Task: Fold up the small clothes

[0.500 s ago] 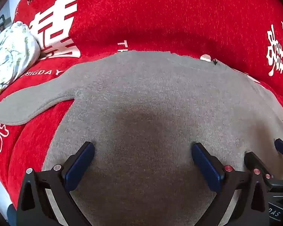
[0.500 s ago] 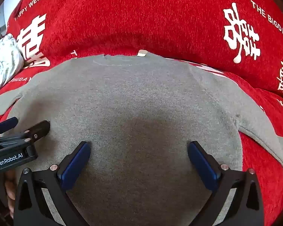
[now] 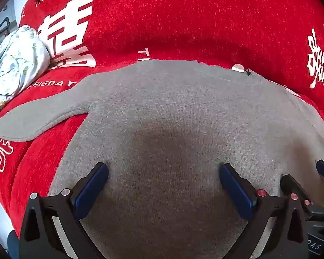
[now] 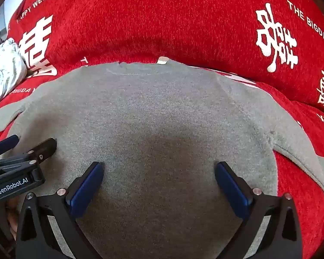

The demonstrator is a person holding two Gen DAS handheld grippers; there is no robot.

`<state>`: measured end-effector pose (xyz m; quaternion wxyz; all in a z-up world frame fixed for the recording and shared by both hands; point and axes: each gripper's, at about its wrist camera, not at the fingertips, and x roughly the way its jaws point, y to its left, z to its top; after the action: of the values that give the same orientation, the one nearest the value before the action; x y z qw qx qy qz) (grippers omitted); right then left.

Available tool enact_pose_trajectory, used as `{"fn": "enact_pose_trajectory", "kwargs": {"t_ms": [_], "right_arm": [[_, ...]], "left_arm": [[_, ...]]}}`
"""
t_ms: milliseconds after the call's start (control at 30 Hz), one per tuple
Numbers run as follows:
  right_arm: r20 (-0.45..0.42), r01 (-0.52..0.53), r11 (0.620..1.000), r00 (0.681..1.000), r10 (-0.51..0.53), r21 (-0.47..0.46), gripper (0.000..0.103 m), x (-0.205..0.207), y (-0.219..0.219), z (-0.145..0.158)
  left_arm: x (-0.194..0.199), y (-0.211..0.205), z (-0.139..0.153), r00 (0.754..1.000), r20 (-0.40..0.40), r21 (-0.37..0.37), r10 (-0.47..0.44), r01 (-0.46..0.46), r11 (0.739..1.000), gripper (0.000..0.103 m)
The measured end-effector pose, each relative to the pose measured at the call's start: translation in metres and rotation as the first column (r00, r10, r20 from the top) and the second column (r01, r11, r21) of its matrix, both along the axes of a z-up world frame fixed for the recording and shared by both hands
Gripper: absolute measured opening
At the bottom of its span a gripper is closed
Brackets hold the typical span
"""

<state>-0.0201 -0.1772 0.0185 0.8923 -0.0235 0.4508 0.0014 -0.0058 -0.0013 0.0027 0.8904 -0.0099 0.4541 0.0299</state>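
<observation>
Grey knit sweater (image 4: pixel 162 116): one item, laid flat and spread on a red plush cover (image 4: pixel 162 21), neckline toward the far edge, with a small white label (image 4: pixel 162 60) showing at the collar. Both sleeves are seen stretched outward, the left sleeve (image 3: pixel 38 118) toward the left edge, the right sleeve (image 4: pixel 308 157) toward the right edge.

Red cover: white wedding characters and English lettering are printed on it.

Floral cloth (image 3: pixel 15 64): bundled at the far-left corner of the cover.

Left tool (image 3: pixel 164 179): jaws are held wide over the sweater's lower body, nothing gripped.

Right tool (image 4: pixel 159 177): likewise wide, nothing gripped, just beside the left tool.
</observation>
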Motion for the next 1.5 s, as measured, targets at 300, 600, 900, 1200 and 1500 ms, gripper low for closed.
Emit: {"fn": "enact_pose_trajectory", "kwargs": {"t_ms": [300,600,900,1200,1500], "right_arm": [[-0.005,0.000,1.000,1.000,0.000,0.012,0.103,0.000,-0.003,-0.003],[-0.001,-0.008,0.999,1.000,0.008,0.039,0.103,-0.001,-0.007,-0.003],[-0.018,-0.074,0.996,0.997,0.075,0.050,0.103,0.000,-0.011,-0.004],[-0.022,-0.081,0.996,0.996,0.082,0.047,0.103,0.001,-0.013,-0.005],[-0.014,-0.078,0.996,0.997,0.079,0.037,0.103,-0.001,-0.011,-0.004]], "left_arm": [[-0.002,0.002,-0.002,1.000,-0.004,-0.007,0.003,-0.003,1.000,0.103],[-0.007,-0.001,-0.002,1.000,0.017,0.001,0.011,-0.011,1.000,0.103],[0.002,-0.004,0.005,0.995,-0.092,-0.030,0.032,-0.035,0.999,0.103],[-0.004,-0.007,-0.001,0.999,-0.028,0.001,0.016,-0.016,1.000,0.103],[-0.008,-0.007,0.000,1.000,-0.004,-0.004,0.015,-0.015,1.000,0.103]]}}
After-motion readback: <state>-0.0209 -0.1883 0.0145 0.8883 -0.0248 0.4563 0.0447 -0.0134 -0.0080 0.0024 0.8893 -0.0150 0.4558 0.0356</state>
